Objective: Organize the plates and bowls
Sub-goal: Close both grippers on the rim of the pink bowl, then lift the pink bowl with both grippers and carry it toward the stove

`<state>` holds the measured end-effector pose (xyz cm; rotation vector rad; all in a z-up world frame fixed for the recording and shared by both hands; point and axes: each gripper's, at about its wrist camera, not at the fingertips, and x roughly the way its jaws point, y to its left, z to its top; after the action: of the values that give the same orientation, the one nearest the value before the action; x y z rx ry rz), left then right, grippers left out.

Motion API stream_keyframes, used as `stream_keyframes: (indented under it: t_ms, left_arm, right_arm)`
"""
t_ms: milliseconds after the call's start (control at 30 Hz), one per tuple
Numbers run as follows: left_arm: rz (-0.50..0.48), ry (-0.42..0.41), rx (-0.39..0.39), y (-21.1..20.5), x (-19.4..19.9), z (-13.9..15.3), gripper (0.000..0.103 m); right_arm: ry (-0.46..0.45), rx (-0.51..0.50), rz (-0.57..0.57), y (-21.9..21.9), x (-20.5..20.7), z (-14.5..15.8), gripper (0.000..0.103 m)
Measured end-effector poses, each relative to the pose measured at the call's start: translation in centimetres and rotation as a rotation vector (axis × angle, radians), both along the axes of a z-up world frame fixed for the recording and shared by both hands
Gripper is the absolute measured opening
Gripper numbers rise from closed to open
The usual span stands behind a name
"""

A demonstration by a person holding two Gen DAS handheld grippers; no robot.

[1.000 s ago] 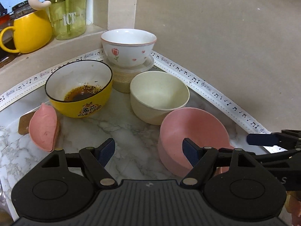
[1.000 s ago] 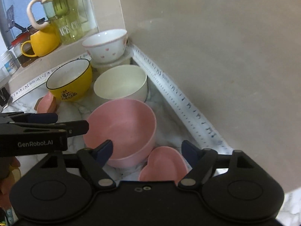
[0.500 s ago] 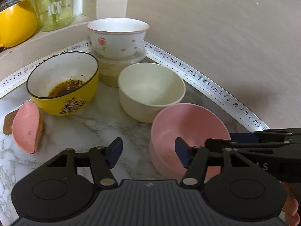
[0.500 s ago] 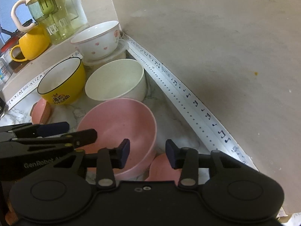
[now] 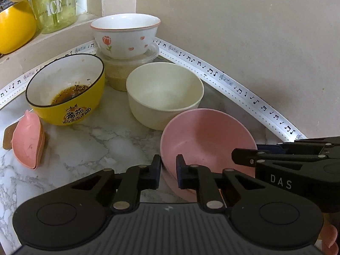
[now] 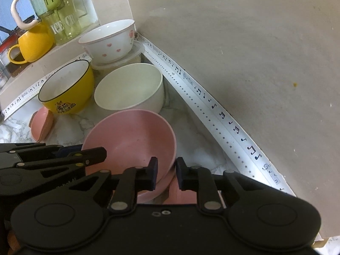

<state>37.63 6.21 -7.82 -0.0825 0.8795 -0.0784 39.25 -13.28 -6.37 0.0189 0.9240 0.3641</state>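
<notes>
Off to the far left of the left hand-held gripper (image 5: pixel 168 171): small pink dish (image 5: pixel 27 140) tipped on edge. Ahead and left: yellow bowl (image 5: pixel 65 89) with dark dregs. Straight ahead: cream bowl (image 5: pixel 163 93), and beyond it a flowered bowl (image 5: pixel 125 36) perched on a lidded tub (image 5: pixel 125 72).

Directly at the jaws: pink bowl (image 5: pixel 204 140), tilted, near rim between the closing jaws, pads seemingly pressing either side of the wall. Same on the right hand-held gripper (image 6: pixel 166 173): jaws closing, nearly together, opposite rim pinched between them.

Probably light, stiff, matte plastic or fibre, so little risk of breaking. Thin, smooth wall, so likely to swivel in a one-point pinch. Best held at the rim on two sides, as now.

Hidden behind the gripper bodies: bowl's base. Cannot tell whether off the tabletop (image 5: pixel 102 140). Below the right jaws, something else pink (image 6: pixel 182 193), mostly covered.
</notes>
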Motion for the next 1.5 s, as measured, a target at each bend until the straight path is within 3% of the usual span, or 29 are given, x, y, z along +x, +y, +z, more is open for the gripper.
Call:
stream_keyframes:
  t_ms: [333,833,1500]
  left_arm:
    - [0.005,0.018,-0.011,-0.1,-2.5,1.5,0.014]
    - [-0.041,0.069,-0.021,-2.6,-9.8,4.3,0.014]
    - [-0.089,0.182,-0.023,-3.9,-19.5,2.4,0.014]
  right_arm:
    - [-0.009,-0.008,-0.006,-0.1,-2.6,1.9,0.016]
    - [0.019,-0.020,-0.041,-2.7,-10.2,4.4,0.016]
    - [0.111,-0.024,-0.043,-4.0,-19.3,3.3,0.016]
